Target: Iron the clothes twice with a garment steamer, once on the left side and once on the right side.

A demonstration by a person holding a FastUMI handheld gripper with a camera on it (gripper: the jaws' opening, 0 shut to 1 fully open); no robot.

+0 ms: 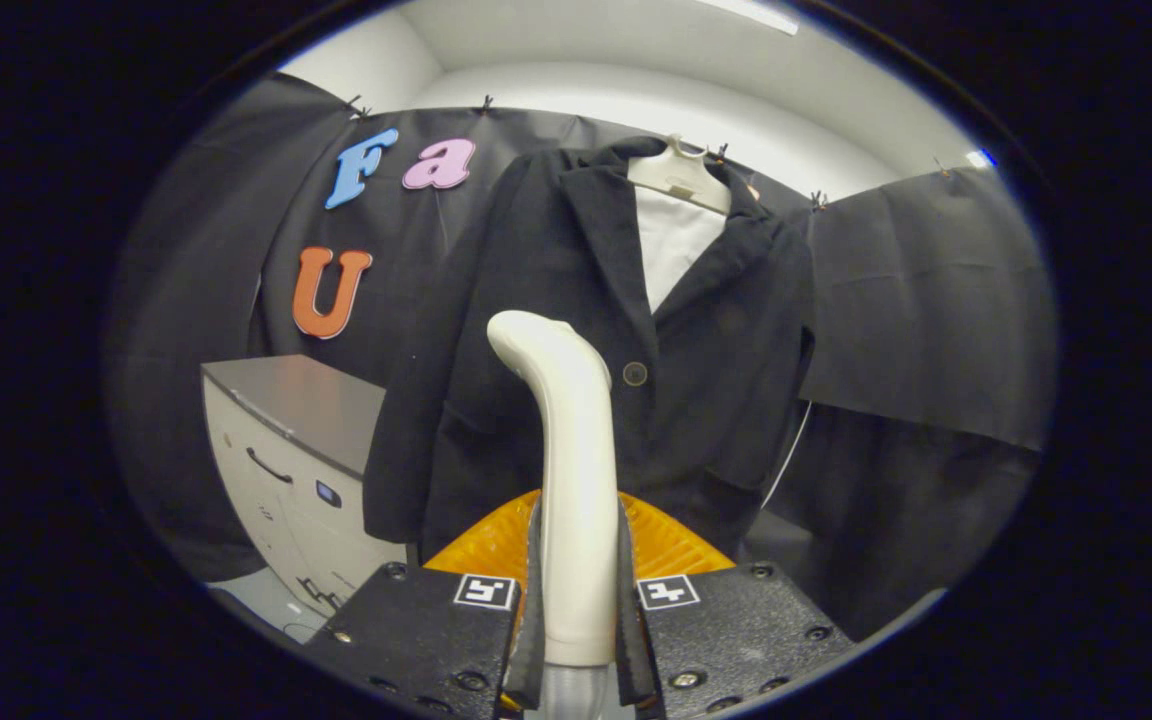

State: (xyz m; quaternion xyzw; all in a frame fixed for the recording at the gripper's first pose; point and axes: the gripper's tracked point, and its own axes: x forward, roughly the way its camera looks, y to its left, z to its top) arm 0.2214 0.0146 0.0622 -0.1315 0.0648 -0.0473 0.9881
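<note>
A black jacket (576, 330) hangs on a white hanger (678, 178) against the booth wall, with a white shirt (674, 245) showing at its open collar. My gripper (578, 600) is shut on the cream handle of the garment steamer (571, 470), which rises between the fingers. The steamer's curved head (526, 335) stands in front of the jacket's left front panel, near the button (635, 374). I cannot tell whether the head touches the cloth. An orange ribbed part (671, 545) lies just behind the fingers, below the jacket's hem.
A white cabinet (286, 470) with a grey top and a drawer handle stands to the left of the jacket, close to its hanging sleeve. Black cloth (926, 300) drapes the wall to the right.
</note>
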